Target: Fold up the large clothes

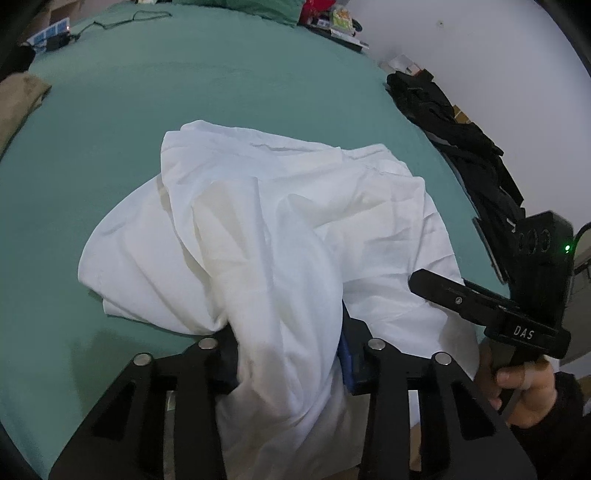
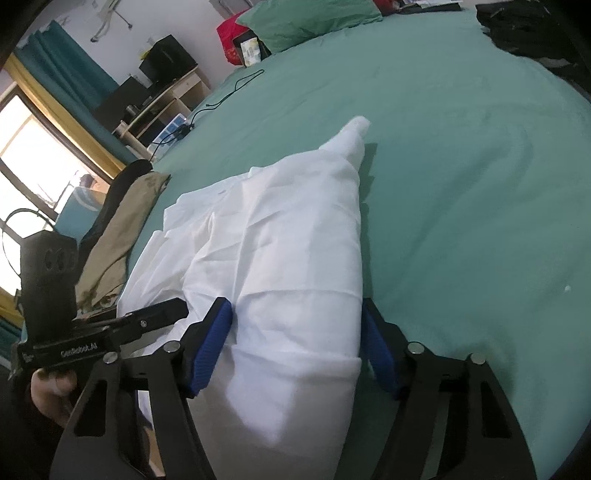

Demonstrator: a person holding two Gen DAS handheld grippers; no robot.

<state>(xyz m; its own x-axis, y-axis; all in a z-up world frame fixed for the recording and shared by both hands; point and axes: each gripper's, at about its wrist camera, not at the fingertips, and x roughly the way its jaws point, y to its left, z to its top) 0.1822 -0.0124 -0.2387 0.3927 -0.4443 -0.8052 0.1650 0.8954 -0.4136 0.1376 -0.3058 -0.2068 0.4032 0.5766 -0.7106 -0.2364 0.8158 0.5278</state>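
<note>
Now both tools straddle the white garment [image 1: 258, 229] heaped ahead on the bed [image 1: 221, 81]: left gripper [image 1: 288, 354] pinches a bunched fold, right gripper [image 2: 295, 343] gapes half-wide around another, likely readying a lift.

The garment [image 1: 280, 206] lies bunched on the bed [image 1: 240, 81], at its near edge, with part of it draped over that edge. A pillow [image 2: 306, 18] rests at the bed's far end. A heap of clothes [image 1: 461, 133] lies along the right edge, folded trousers [image 2: 122, 236] along the left edge, and a cable [image 2: 229, 92] near the far left corner.
</note>
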